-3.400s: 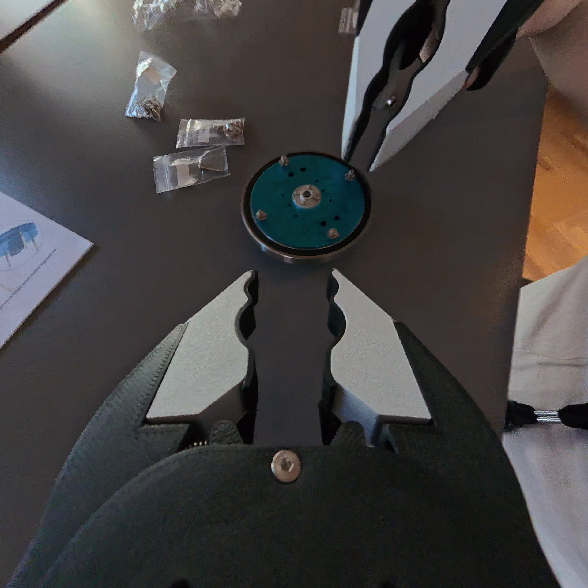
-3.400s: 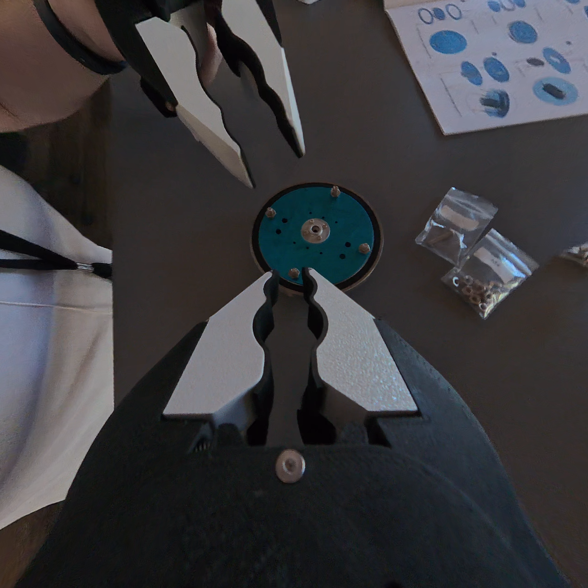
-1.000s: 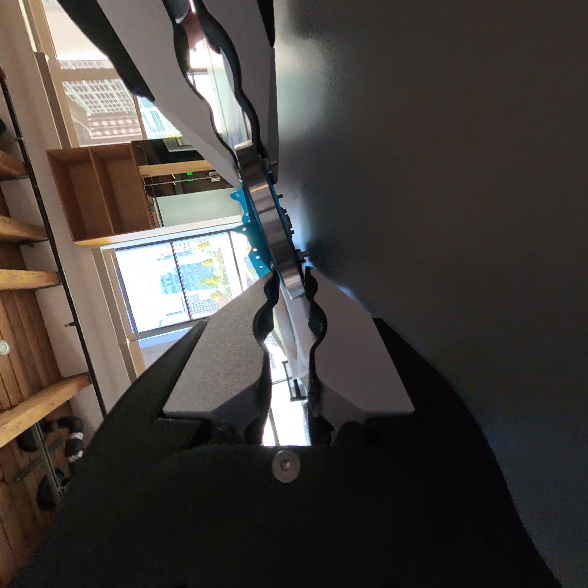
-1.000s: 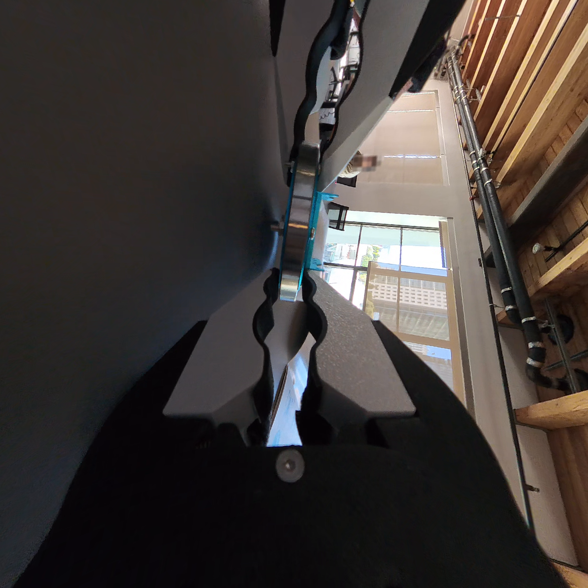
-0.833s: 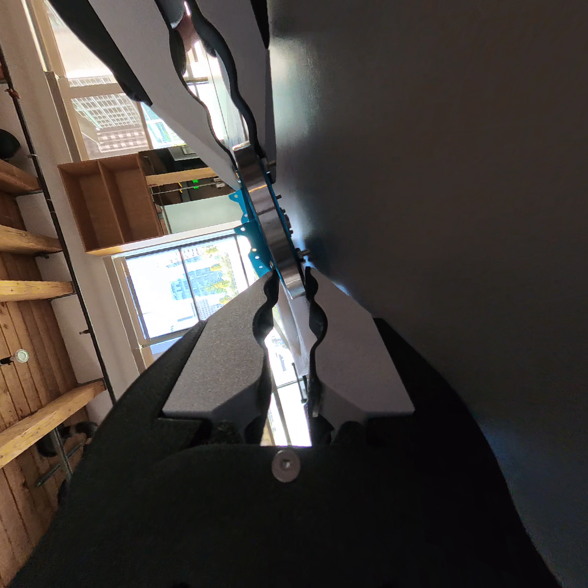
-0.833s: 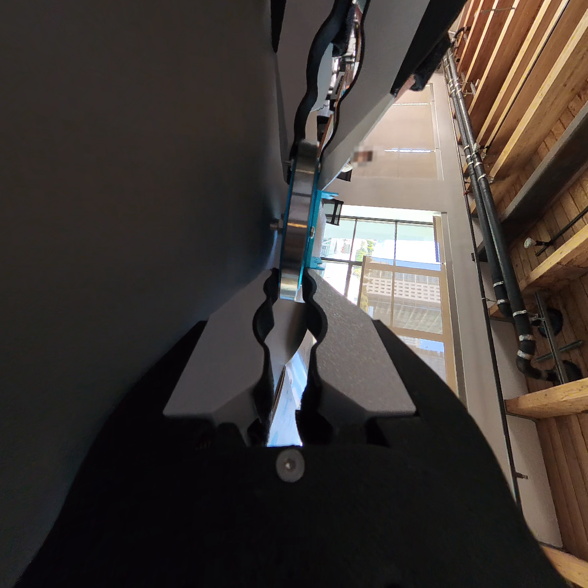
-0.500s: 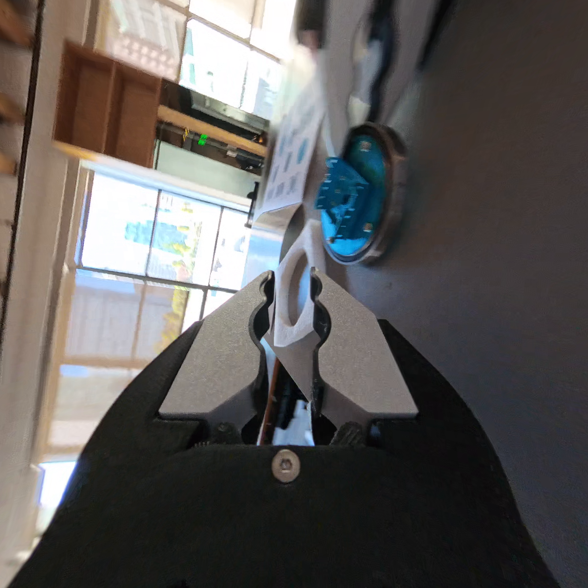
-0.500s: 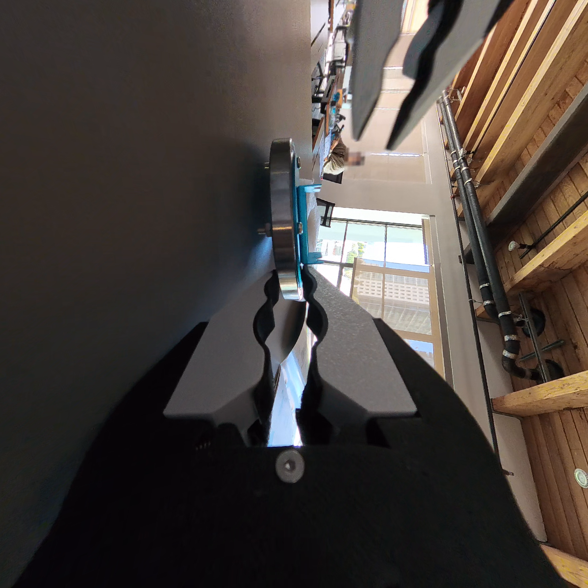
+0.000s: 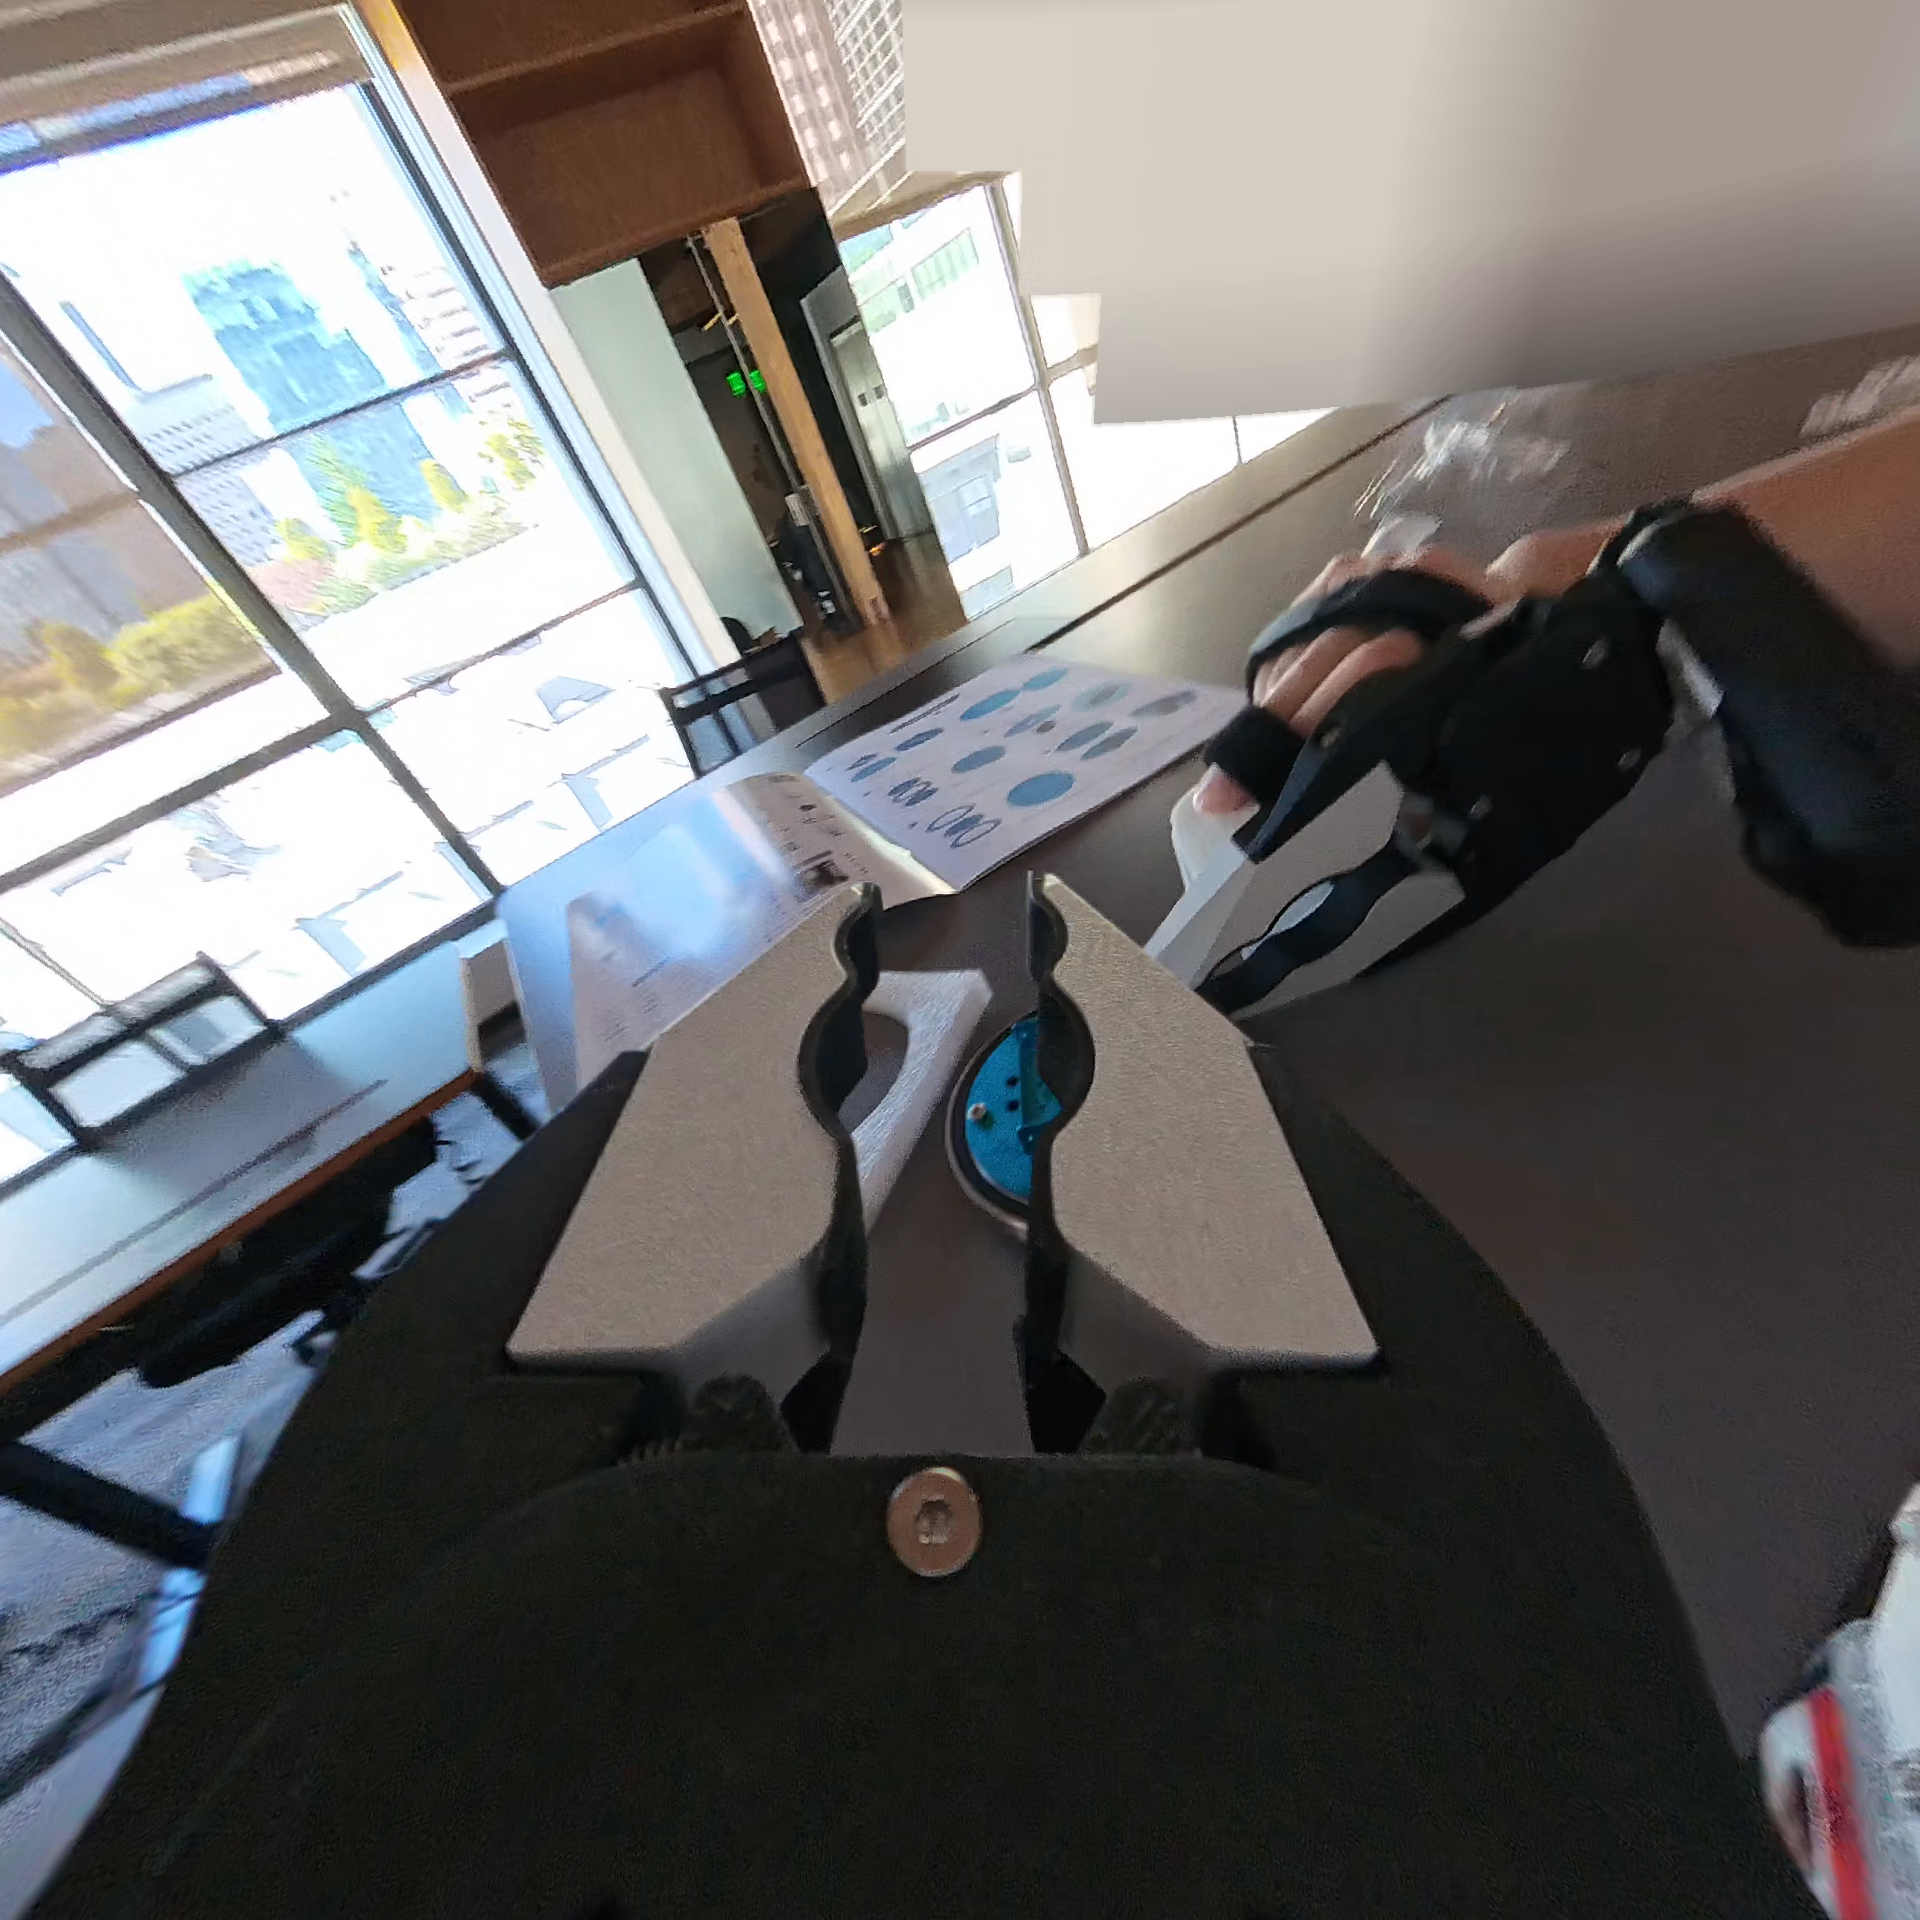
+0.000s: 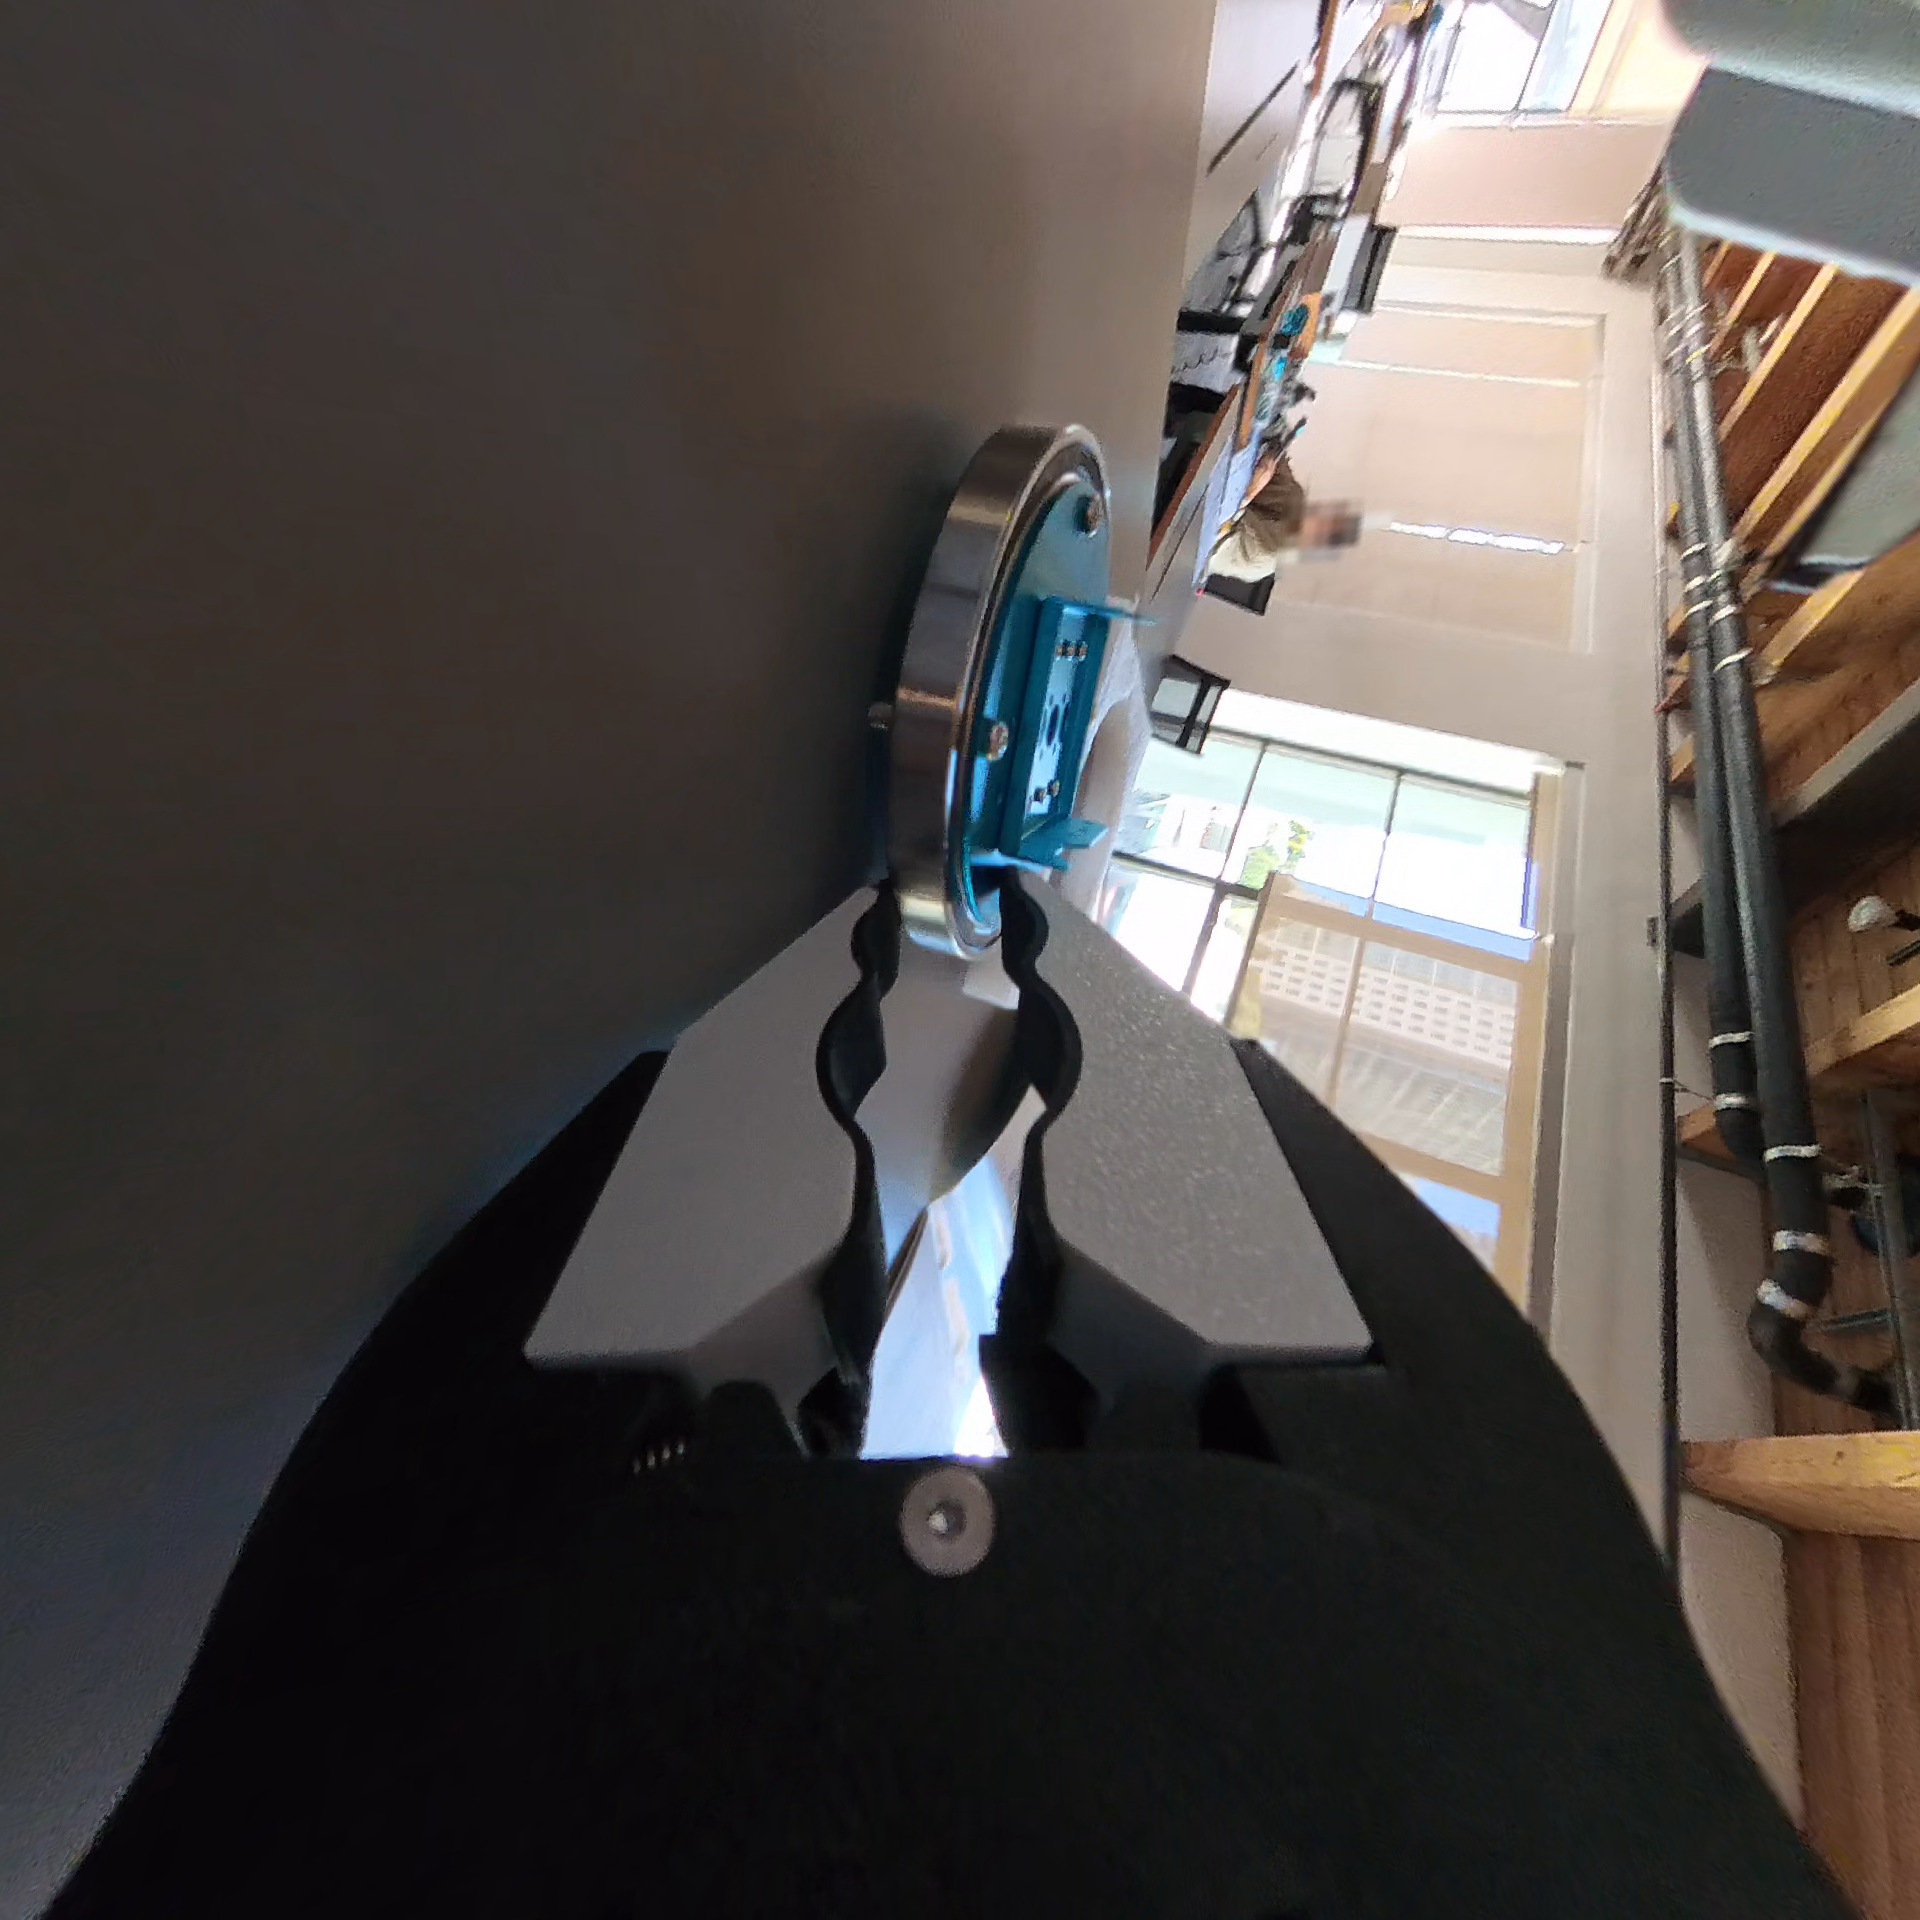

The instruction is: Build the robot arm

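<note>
Grey fingers of the left tool (image 9: pixel 951 894) stand apart in the left wrist view, with nothing between them; it hangs over the dark tabletop (image 9: pixel 1558 1143). Through its gap show a white block (image 9: pixel 925 1049) with a round hole and, just beside it, the blue disc (image 9: pixel 992 1132) with its metal rim, lying flat on the tabletop and partly hidden behind the tool's right finger. Beyond them lie printed sheets (image 9: pixel 1018 748) with blue drawings. From the right, a hand (image 9: pixel 1340 665) in a black fingerless glove holds the right tool (image 9: pixel 1195 977), its tips pointing down toward the disc; the left tool's finger hides whether they touch it. Large windows (image 9: pixel 260 468) fill the background.

Seen from the right wrist view, the tabletop (image 10: pixel 416 520) runs up the left side like a wall. The right tool (image 10: pixel 948 904) has its fingertips on either side of the disc's (image 10: pixel 940 665) metal rim at the near edge, and they look clamped on it. A small blue bracket (image 10: pixel 1049 748) stands on the disc's upper face. The disc's underside appears to rest against the tabletop. Wooden beams and dark pipes (image 10: pixel 1745 935) line the far side of the room.
</note>
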